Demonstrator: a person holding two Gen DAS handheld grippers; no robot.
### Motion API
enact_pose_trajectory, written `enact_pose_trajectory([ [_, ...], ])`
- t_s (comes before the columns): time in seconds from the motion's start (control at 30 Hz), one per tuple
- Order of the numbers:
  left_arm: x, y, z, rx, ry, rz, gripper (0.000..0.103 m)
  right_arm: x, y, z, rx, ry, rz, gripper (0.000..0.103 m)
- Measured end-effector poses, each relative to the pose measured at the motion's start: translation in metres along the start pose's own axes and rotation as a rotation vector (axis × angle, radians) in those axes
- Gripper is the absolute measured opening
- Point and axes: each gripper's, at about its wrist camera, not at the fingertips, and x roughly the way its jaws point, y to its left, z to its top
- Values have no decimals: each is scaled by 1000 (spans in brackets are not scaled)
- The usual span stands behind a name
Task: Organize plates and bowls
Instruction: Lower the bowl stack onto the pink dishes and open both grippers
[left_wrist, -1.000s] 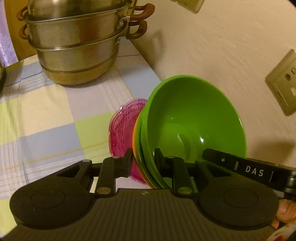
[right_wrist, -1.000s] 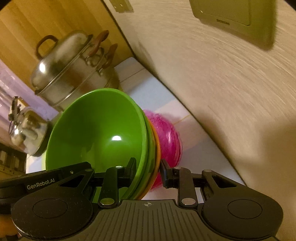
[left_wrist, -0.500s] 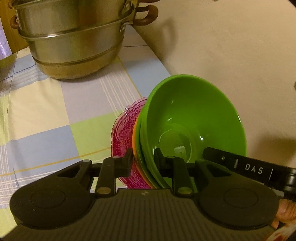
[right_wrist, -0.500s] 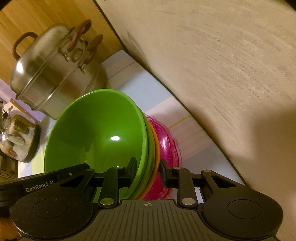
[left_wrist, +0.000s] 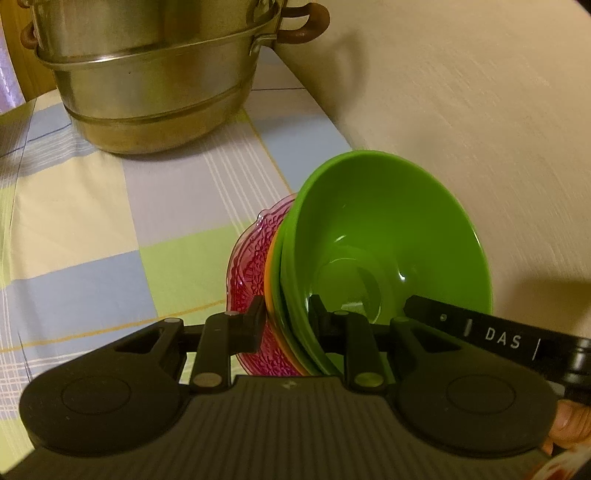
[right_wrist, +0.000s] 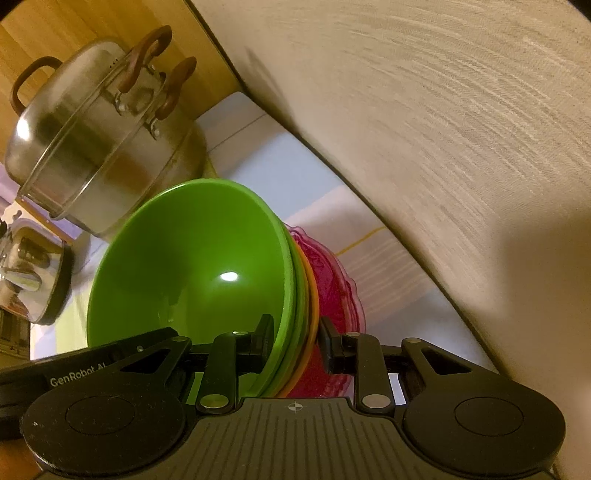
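A stack of nested bowls, green bowl (left_wrist: 388, 236) innermost, a second green and an orange one behind it, sits in a pink patterned glass plate (left_wrist: 251, 273). The stack hangs tilted on edge above the checked tablecloth (left_wrist: 110, 221). My left gripper (left_wrist: 288, 321) is shut on one rim of the stack. My right gripper (right_wrist: 295, 343) is shut on the opposite rim, over the green bowl (right_wrist: 192, 266) and pink plate (right_wrist: 332, 288). Each gripper's body shows in the other's view.
A stacked steel steamer pot (left_wrist: 147, 74) with brown handles stands at the back of the table, also in the right wrist view (right_wrist: 99, 140). A beige wall (left_wrist: 461, 110) runs along the right side. A steel kettle (right_wrist: 29, 273) sits at the far left.
Both grippers have carried the stack forward and lower toward the table beside the wall. The steamer pot looks nearer and the wall sockets have left view. The grip is unchanged.
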Motion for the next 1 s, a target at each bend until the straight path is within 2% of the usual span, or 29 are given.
enact_pose_trajectory([
  [0.13,-2,0,-4,2,-4,-10,22,-1,-2,0,8,-1,5,27],
  [0.2,-3,1,-5,-8,-8,-23,27,-2,-2,0,14,1,6,27],
  [0.33,-5,0,-6,1,-28,-26,31,-2,0,-1,4,-3,25,38],
  [0.47,-19,0,-10,0,-85,-30,48,-10,6,-4,-34,-43,25,61],
  [0.57,-34,0,-12,1,-123,-22,65,-18,14,-7,-83,-75,1,68],
  [0.6,-39,0,-13,-1,-135,-23,72,-21,15,-8,-86,-81,2,68],
  [0.67,-50,0,-16,-8,-160,-29,77,-27,15,-11,-81,-91,9,69],
  [1.0,-106,-3,-58,5,-285,44,92,-77,19,-44,-98,-137,25,69],
])
